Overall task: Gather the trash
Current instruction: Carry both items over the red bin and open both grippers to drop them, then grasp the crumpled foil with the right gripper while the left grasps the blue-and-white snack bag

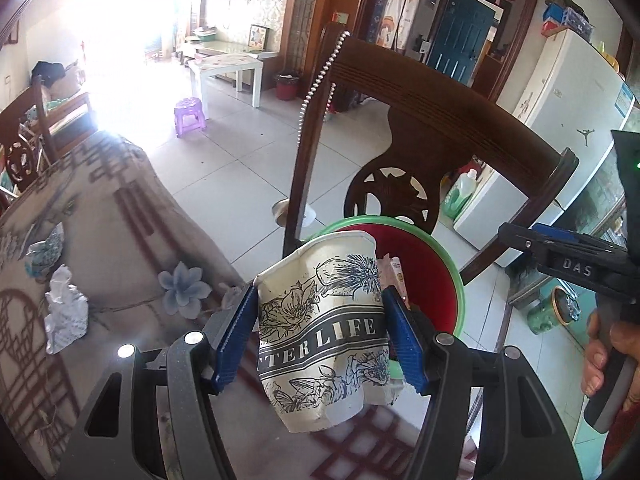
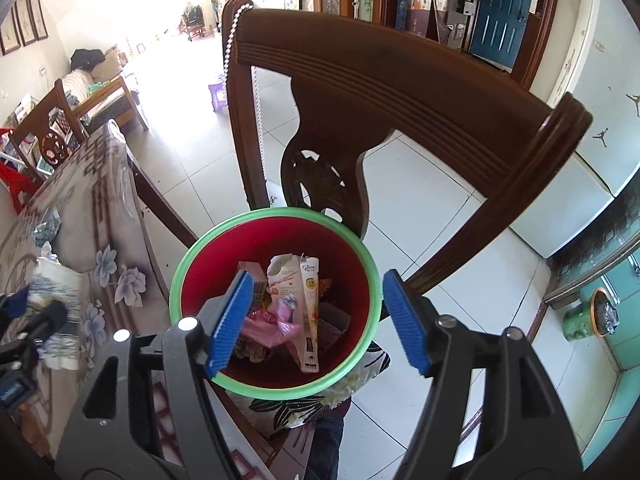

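My left gripper is shut on a crumpled white paper cup printed with flowers and lettering, held above the table edge, just short of the red bin with a green rim. In the right wrist view the bin stands on a chair seat and holds cartons and wrappers. My right gripper is open and empty, hovering over the bin's mouth. Crumpled paper and a crushed patterned wad lie on the table at the left.
A dark wooden chair back rises behind the bin, with a bead chain hanging on it. The table wears a floral cloth. A white fridge stands at the right. A tiled floor lies beyond.
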Motion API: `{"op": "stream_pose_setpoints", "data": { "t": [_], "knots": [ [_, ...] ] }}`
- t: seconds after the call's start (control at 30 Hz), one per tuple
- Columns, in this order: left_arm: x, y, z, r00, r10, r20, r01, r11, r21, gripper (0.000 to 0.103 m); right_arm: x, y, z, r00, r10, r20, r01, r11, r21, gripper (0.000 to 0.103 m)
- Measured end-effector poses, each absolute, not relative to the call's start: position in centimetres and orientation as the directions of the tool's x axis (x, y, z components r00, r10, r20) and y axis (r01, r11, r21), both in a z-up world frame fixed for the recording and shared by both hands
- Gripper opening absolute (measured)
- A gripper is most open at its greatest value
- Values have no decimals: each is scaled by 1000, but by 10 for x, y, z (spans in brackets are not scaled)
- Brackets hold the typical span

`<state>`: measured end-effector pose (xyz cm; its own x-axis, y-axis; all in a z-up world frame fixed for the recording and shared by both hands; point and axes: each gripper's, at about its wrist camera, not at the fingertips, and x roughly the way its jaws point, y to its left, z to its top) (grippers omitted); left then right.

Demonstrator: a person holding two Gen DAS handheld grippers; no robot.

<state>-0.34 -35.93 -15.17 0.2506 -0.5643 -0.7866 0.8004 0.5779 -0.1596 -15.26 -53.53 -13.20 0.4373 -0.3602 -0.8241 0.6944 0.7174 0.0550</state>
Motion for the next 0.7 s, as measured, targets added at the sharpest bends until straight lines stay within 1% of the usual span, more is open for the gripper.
{"op": "stream_pose_setpoints", "data": {
  "t": [0.13, 0.33, 0.43, 0.47, 0.53, 0.7],
  "knots": [
    [-9, -391, -165, 189, -571, -799, 829, 529, -182, 60, -163, -541, -121, 447, -379, -810, 710, 701, 63, 72],
    [-19, -431, -171, 156, -576, -803, 858, 482, -179, 61, -175, -546, -117, 423, -399, -814, 728, 685, 42, 72],
    [-23, -447, -170, 146, -579, -802, 873, 456, -170, 65, -178, -549, -120, 412, -401, -819, 736, 676, 39, 72],
    [-24, -450, -170, 152, -575, -804, 875, 456, -161, 74, -178, -549, -120, 408, -400, -820, 737, 675, 38, 72],
    [-23, -450, -165, 164, -583, -796, 873, 462, -158, 77, -178, -549, -121, 405, -399, -822, 737, 675, 36, 72],
    [-7, -414, -148, 180, -610, -772, 826, 519, -218, 77, -171, -543, -115, 418, -398, -816, 724, 689, 34, 72]
  ]
}}
